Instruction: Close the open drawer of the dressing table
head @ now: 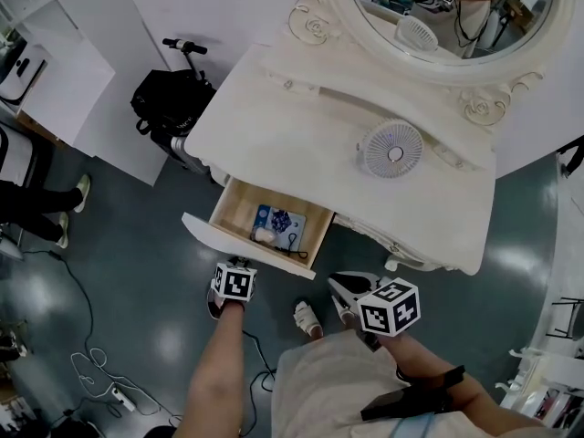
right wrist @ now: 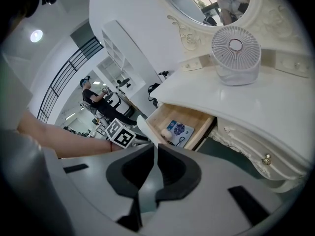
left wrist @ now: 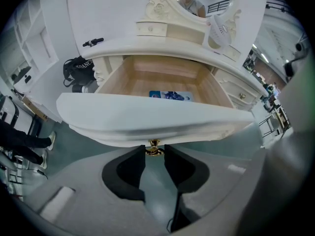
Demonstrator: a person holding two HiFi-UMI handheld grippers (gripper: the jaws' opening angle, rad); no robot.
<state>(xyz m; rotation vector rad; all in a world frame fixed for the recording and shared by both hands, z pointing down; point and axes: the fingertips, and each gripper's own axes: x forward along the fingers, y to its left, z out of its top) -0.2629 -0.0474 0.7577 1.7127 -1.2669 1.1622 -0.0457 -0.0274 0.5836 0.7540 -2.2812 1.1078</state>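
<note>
- The drawer [left wrist: 147, 117] is pulled out of the dressing table, its white front directly ahead of the left tool [left wrist: 154, 154].
- The gold knob [left wrist: 154, 148] under that front sits between the left tool's tips, which pinch it from both sides.
- Beyond the left tool, inside the wooden drawer, lies a blue packet [left wrist: 170, 96].
- The right tool [right wrist: 155, 147] hangs off to the right of the left tool, apart from the drawer, with its jaws pressed almost together on nothing.
- The white worktop [head: 301, 144] lies past both tools, above the drawer.
- On it, ahead of the right tool, stands a round white fan [head: 391, 149], with an oval mirror [head: 456, 7] behind.
- A black bag [head: 169, 99] sits on the floor [head: 137, 290], far left of the left tool.
</note>
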